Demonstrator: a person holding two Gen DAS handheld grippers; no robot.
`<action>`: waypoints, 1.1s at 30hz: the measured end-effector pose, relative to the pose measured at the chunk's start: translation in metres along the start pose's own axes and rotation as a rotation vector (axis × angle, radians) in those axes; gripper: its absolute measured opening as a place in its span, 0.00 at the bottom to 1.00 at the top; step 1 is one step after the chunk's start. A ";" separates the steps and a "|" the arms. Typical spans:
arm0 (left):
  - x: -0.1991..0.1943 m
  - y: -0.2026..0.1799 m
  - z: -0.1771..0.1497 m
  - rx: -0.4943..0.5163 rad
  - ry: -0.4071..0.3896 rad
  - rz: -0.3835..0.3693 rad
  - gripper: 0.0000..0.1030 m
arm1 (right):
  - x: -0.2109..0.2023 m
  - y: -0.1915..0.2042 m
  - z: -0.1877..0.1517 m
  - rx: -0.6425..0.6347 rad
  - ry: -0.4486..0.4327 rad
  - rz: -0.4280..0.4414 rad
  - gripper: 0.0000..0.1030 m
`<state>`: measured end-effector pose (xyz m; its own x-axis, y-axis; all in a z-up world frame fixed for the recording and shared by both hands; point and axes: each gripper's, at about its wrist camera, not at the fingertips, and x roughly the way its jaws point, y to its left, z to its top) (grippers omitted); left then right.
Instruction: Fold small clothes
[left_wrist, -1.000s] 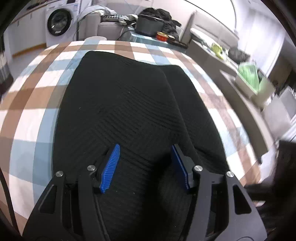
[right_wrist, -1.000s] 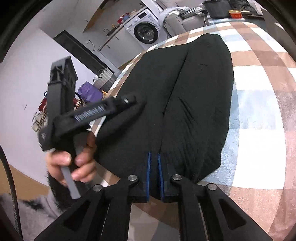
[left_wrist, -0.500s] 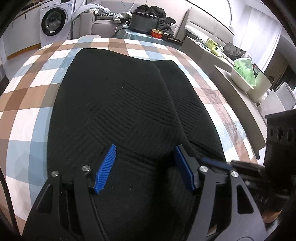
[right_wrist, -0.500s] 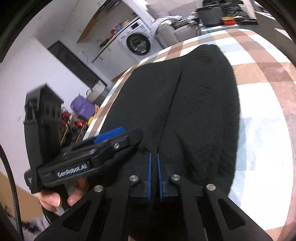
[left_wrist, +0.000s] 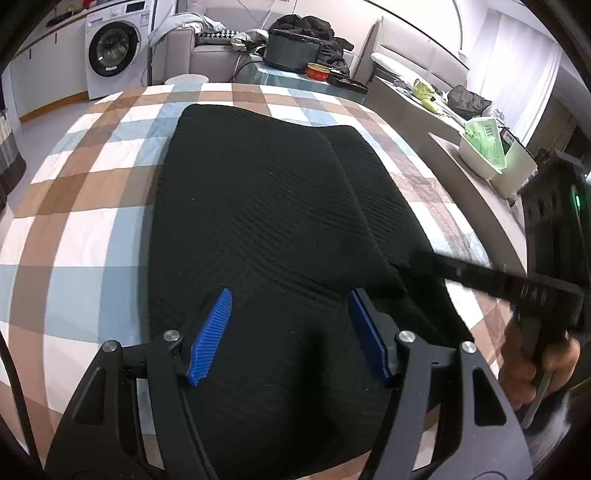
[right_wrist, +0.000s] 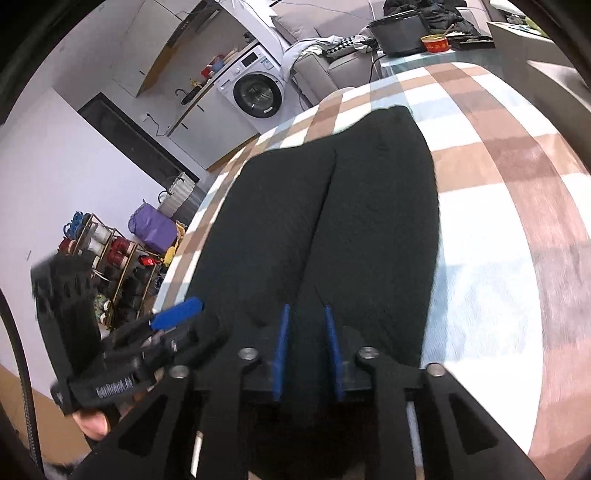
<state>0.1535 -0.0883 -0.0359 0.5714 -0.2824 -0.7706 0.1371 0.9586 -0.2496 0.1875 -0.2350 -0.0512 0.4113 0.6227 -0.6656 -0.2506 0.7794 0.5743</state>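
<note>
my left gripper (left_wrist: 290, 334): spread wide over black garment (left_wrist: 266, 229)
my right gripper (right_wrist: 306, 349): part-released, near hem between pads

Desk (left_wrist: 92, 206) covered by brown, white and pale-blue checked cloth. Black ribbed knit garment (left_wrist: 266, 221) lies flat directly on it, folded lengthwise.

text: "GenRobot.AI" | on: side of left gripper (right_wrist: 177, 314) body | other labels: unreadable
</note>
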 end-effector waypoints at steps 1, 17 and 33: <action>-0.001 0.002 0.000 -0.003 -0.001 0.000 0.61 | 0.004 0.002 0.004 -0.001 -0.001 0.002 0.32; -0.038 0.035 0.005 -0.085 -0.084 -0.068 0.63 | 0.032 0.041 0.052 -0.172 -0.059 -0.110 0.07; -0.021 0.088 0.007 -0.189 -0.055 0.052 0.64 | 0.009 0.012 -0.003 -0.090 0.118 -0.088 0.29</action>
<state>0.1597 0.0022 -0.0376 0.6181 -0.2253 -0.7531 -0.0449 0.9463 -0.3200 0.1854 -0.2201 -0.0516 0.3308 0.5511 -0.7661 -0.2973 0.8313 0.4697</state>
